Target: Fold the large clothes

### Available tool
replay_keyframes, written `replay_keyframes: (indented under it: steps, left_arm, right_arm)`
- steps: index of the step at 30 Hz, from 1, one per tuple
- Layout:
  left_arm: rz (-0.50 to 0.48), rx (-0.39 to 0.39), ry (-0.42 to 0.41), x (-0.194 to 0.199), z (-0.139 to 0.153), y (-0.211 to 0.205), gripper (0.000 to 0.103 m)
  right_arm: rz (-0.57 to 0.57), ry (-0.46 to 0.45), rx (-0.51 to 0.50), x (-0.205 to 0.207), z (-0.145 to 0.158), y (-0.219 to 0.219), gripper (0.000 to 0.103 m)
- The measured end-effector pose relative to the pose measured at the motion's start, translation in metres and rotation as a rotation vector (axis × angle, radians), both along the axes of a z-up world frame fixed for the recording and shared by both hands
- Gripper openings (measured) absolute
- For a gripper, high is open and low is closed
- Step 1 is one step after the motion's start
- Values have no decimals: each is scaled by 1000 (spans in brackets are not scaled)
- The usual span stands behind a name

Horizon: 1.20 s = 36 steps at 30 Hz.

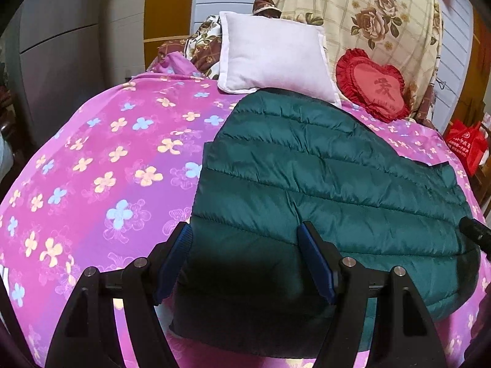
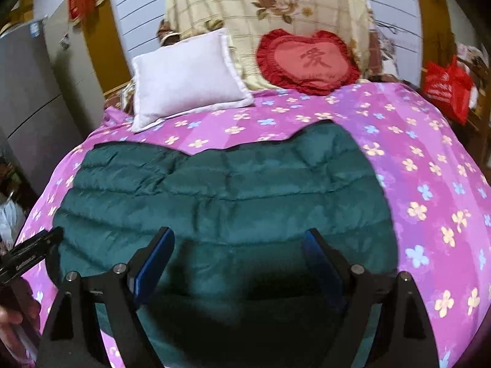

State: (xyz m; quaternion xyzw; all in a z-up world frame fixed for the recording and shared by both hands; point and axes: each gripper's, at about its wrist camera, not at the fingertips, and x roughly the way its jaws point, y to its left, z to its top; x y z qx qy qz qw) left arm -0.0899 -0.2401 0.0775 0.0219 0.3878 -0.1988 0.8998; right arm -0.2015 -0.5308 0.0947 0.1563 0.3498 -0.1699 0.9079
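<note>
A dark green quilted down jacket (image 1: 322,178) lies flat on the pink flowered bedspread (image 1: 101,159). It also shows in the right wrist view (image 2: 221,190) across the bed's middle. My left gripper (image 1: 245,239) is open and empty, its blue-padded fingers spread above the jacket's near left edge. My right gripper (image 2: 237,242) is open and empty, spread above the jacket's near edge. The right gripper's tip shows at the far right of the left wrist view (image 1: 474,233). The left gripper's tip shows at the left of the right wrist view (image 2: 33,248).
A white pillow (image 1: 273,58) and a red heart cushion (image 1: 373,87) lie at the bed's head against a rose-patterned cream blanket (image 1: 368,15). A red bag (image 1: 466,145) stands beside the bed on the right. A grey cabinet (image 1: 55,61) stands left.
</note>
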Motion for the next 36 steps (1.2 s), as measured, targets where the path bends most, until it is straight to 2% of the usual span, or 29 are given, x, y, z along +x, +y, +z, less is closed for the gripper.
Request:
replay_keyframes:
  steps: [2, 5, 10, 13, 16, 19, 23, 29, 36]
  left_arm:
    - [1, 4, -5, -1, -2, -1, 54]
    - [1, 13, -8, -2, -3, -2, 54]
    - [2, 2, -18, -6, 5, -2, 54]
    - [-7, -6, -52, -13, 13, -4, 54]
    - [-25, -16, -67, -17, 17, -8, 54]
    - [-36, -5, -68, -18, 16, -13, 54]
    - [-39, 13, -68, -18, 12, -16, 54]
    - [-38, 14, -67, -18, 11, -16, 54]
    - [-38, 11, -65, -18, 11, -15, 54]
  right_arm:
    - [27, 23, -25, 6, -5, 10, 90]
    - [54, 127, -55, 22, -22, 21, 92]
    - [59, 86, -69, 12, -7, 19, 92]
    - [36, 56, -109, 4, 4, 12, 92]
    - [-7, 78, -126, 1, 0, -3, 92]
    - [-29, 167, -96, 4, -19, -19, 92]
    - [-41, 122, -78, -8, -17, -21, 92]
    - [-13, 48, -88, -11, -1, -2, 92]
    - [14, 49, -82, -6, -2, 16, 92]
